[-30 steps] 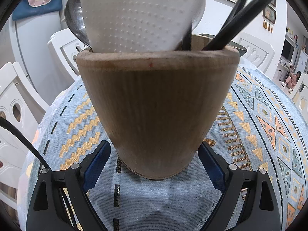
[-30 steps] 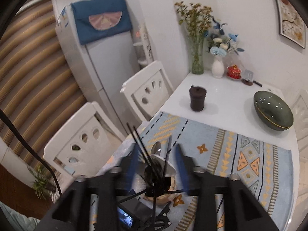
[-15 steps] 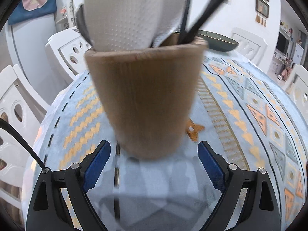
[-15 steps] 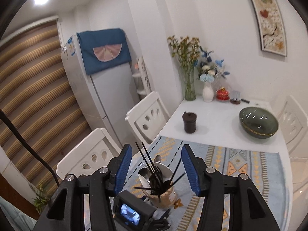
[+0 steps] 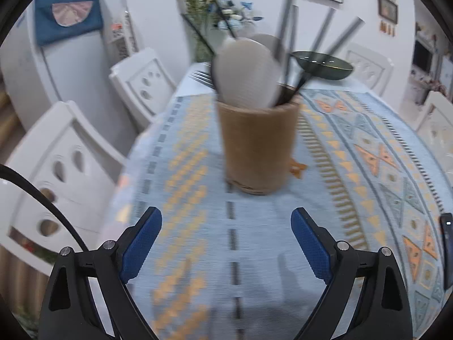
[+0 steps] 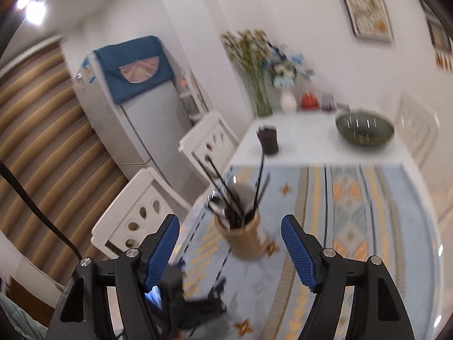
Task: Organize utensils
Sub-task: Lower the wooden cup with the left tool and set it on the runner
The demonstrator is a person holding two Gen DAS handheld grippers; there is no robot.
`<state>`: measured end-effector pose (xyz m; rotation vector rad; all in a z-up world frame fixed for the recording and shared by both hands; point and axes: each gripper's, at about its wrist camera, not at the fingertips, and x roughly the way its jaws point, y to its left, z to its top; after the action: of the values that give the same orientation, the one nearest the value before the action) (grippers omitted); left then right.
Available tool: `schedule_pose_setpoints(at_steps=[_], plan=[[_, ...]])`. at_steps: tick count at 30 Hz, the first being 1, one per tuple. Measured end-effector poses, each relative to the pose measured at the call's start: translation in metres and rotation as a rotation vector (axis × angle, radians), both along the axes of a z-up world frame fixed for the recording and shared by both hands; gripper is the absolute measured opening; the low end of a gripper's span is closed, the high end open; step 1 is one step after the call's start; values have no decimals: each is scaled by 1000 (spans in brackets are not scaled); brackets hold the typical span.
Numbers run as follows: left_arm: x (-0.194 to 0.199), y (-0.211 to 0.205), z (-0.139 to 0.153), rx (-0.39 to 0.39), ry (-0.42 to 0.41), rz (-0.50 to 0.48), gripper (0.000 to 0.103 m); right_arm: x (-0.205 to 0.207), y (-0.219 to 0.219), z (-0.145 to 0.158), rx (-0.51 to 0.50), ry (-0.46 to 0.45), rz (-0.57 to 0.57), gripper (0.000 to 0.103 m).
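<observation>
Now that the left gripper (image 5: 226,226) has backed off the wooden holder (image 5: 259,147), both stand empty, right gripper (image 6: 230,233) w/ jaws just widened.

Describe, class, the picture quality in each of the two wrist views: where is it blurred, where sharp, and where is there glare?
Left wrist view: the wooden holder and its utensils are motion-smeared, while the left gripper is crisp; edges bend with fisheye. Right wrist view: heavier smear over the green bowl and flowers, a ceiling light flares top left, and the right gripper stays sharp.
</observation>
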<state>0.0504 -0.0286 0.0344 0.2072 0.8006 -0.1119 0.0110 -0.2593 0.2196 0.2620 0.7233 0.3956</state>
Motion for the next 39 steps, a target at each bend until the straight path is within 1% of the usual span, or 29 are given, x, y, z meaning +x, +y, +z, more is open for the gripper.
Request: schedule_pose_setpoints(at_steps=[3, 6, 9, 11, 13, 14, 16, 18, 19, 22, 24, 26, 28, 29, 32, 36, 39], plan=[[6, 12, 11, 39, -1, 39, 93, -6, -8, -17, 44, 53, -37, 73], [15, 24, 22, 54, 4, 73, 93, -9, -15, -33, 36, 92, -80, 73], [22, 29, 32, 87, -11, 92, 93, -13, -15, -47, -76, 97, -125, 72], [24, 31, 40, 103, -25, 100, 93, -14, -11, -58, -202, 97, -157, 72], [25, 32, 49, 110, -37, 101, 93, -13, -10, -67, -278, 103, -166, 72], [24, 32, 55, 107, -44, 97, 93, -12, -8, -72, -313, 112, -168, 72], [23, 30, 66, 96, -55, 93, 93, -8, -7, -81, -335, 136, -167, 72], [21, 26, 73, 81, -40, 95, 97, -3, -6, -87, -320, 164, -159, 72], [20, 25, 73, 70, -30, 96, 98, -1, -6, -90, -311, 175, -158, 72], [15, 22, 71, 9, 27, 88, 98, 0, -5, -97, -277, 209, -149, 72], [11, 21, 69, -1, 42, 95, 98, 0, -2, -100, -273, 225, -145, 72], [9, 21, 68, 23, 36, 99, 98, 0, 0, -104, -273, 238, -144, 72], [10, 24, 67, 88, 6, 117, 98, 1, 2, -105, -285, 242, -147, 72], [11, 26, 68, 108, -4, 124, 98, 2, 1, -106, -299, 244, -153, 72], [17, 44, 71, 148, -25, 172, 98, 6, -2, -110, -337, 257, -177, 72], [26, 70, 75, 114, -12, 224, 98, 13, -12, -116, -341, 292, -216, 72], [25, 68, 79, 130, -33, 227, 98, 17, -14, -116, -341, 293, -225, 72]])
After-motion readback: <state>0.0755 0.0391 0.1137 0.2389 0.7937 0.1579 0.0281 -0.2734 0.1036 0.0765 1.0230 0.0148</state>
